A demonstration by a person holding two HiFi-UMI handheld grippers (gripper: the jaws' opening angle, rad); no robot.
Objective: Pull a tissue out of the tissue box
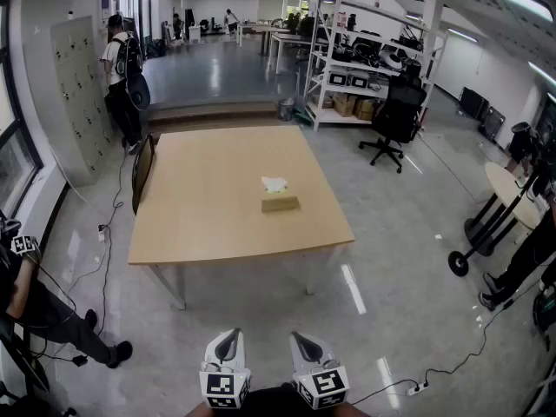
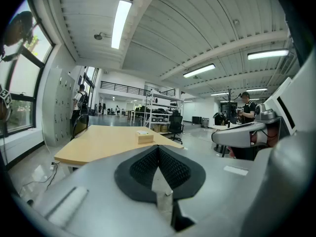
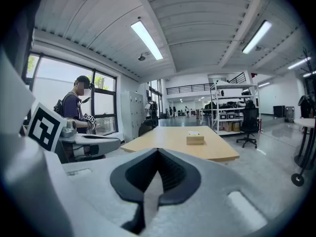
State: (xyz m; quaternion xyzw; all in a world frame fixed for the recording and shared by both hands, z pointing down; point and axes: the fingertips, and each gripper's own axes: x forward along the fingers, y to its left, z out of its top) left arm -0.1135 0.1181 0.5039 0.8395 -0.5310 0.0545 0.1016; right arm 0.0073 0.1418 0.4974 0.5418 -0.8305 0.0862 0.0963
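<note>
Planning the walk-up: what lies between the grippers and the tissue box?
Nothing in the way: open floor, then bare tabletop up to the box, seen in the head view.

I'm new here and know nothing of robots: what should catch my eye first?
A wooden table stands alone on the open floor, carrying a small tissue box with a white tissue poking up. At the bottom of the head view, the left gripper and right gripper, both shut, point toward it.
</note>
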